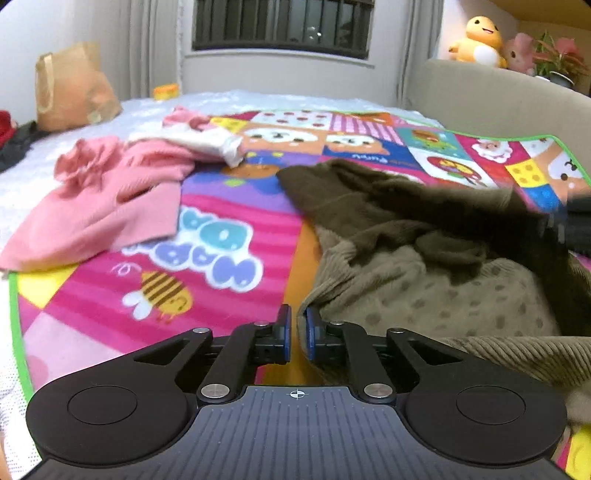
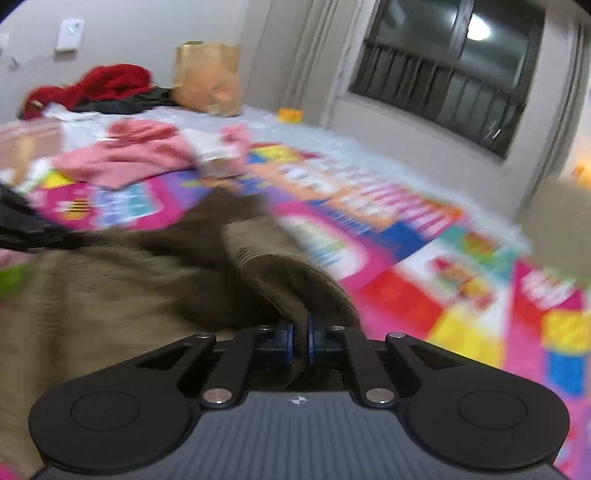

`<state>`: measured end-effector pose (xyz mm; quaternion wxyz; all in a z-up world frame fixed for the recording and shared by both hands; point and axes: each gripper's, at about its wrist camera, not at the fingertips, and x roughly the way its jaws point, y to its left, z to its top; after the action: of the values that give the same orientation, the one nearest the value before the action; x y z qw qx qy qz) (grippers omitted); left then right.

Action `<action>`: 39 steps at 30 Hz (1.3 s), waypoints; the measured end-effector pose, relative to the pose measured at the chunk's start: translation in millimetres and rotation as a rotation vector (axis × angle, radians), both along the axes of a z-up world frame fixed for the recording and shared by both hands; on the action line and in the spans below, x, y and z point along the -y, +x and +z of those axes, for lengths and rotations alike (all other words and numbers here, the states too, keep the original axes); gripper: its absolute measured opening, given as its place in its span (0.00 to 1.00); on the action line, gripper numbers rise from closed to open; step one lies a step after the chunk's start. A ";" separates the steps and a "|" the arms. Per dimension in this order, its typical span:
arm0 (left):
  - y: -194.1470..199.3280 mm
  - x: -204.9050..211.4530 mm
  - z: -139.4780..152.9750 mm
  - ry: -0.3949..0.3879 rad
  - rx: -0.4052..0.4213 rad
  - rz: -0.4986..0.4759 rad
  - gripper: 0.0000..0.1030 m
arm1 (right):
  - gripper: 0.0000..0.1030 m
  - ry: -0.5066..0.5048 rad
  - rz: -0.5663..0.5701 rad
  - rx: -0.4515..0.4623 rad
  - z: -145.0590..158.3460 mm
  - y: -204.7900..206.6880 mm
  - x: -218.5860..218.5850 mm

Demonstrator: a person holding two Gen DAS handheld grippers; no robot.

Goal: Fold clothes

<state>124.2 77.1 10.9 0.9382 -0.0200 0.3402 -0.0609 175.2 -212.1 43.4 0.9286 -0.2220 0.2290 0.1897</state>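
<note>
Your left wrist camera sits low and close over the colourful mat [image 1: 229, 206], looking toward the window [image 1: 280, 26] at twelve o'clock. Your right wrist camera faces that window [image 2: 454, 74] at two o'clock. Both share the brown garment [image 1: 424, 236].

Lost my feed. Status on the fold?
Left claw shut at brown garment edge. Right claw shut on it. Pink clothes clear.

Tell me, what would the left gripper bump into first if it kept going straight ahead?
Probably the colourful cartoon play mat. The left gripper tilts down at its orange stripe, with the olive-brown garment right beside its right finger, so it might brush that edge too.
</note>
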 end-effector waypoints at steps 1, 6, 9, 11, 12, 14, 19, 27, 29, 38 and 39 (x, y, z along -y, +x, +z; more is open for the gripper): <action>0.7 0.2 -1.4 0.003 -0.003 -0.011 0.11 | 0.06 -0.042 -0.047 0.045 4.3 12.0 10.8; 9.0 5.2 -1.8 -0.016 -0.008 -0.048 0.20 | 0.20 -0.198 -0.253 0.125 3.3 66.9 60.3; 7.8 5.9 5.6 -0.040 0.010 -0.075 0.35 | 0.47 -0.153 -0.312 0.087 3.1 76.9 83.6; 5.1 8.2 11.6 -0.041 0.026 -0.098 0.49 | 0.50 -0.063 -0.295 0.066 8.7 61.7 94.7; 3.4 9.8 15.6 -0.038 0.036 -0.110 0.54 | 0.51 -0.018 -0.287 0.055 11.5 54.1 100.2; 3.0 13.8 23.8 -0.032 0.055 -0.132 0.56 | 0.53 0.073 -0.269 0.033 17.1 38.8 111.3; 3.0 37.2 41.5 -0.102 0.100 -0.233 0.72 | 0.61 0.204 -0.062 -0.103 17.1 -35.2 117.0; -4.1 117.8 18.7 -0.069 0.008 -0.483 0.79 | 0.64 0.156 0.142 -0.204 -21.3 -94.1 66.7; -11.4 121.9 13.8 -0.058 -0.031 -0.499 0.69 | 0.38 0.115 0.127 -0.191 -28.7 -89.1 59.8; -70.5 108.3 2.0 -0.040 -0.137 -0.585 0.22 | 0.03 0.156 -0.233 0.051 19.6 -23.1 135.0; -77.1 106.3 1.7 -0.062 -0.153 -0.599 0.22 | 0.03 0.148 -0.302 0.085 24.8 -11.1 150.1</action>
<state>47.1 -29.2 12.6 0.8489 0.0478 0.3988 -0.3435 164.0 -362.2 68.1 0.9691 -0.1239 0.2059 0.0549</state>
